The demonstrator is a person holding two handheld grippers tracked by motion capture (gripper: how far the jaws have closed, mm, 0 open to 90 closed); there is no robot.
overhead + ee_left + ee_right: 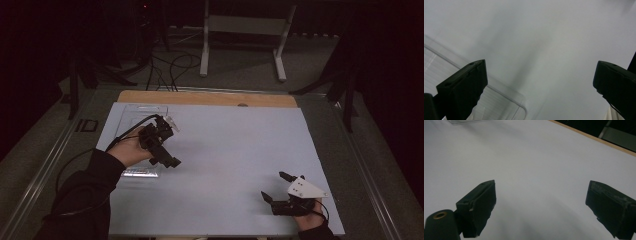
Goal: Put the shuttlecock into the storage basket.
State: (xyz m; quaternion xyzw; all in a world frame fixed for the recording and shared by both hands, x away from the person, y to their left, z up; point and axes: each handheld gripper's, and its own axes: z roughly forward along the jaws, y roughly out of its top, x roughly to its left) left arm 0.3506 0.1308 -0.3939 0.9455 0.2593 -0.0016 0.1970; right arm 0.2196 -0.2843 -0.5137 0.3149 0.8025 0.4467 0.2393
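The right hand-held gripper (280, 187) is resting low at the near right of the bench (235, 150), jaws standing apart and empty. The left hand-held gripper (162, 142) is hovering farther off at the left, jaws likewise apart, just above the clear plastic tray (131, 114) lying at the far left. Judged step: approaching. Next: lowering onto the tray rim (506, 93), then closing.

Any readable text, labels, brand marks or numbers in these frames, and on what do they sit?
None can be read.
The white table sheet is blank.
The clear plastic tray by the left gripper carries no legible marking.
The grey plate on the right gripper shows small holes, no lettering.
The jaws in both gripper views are plain black.
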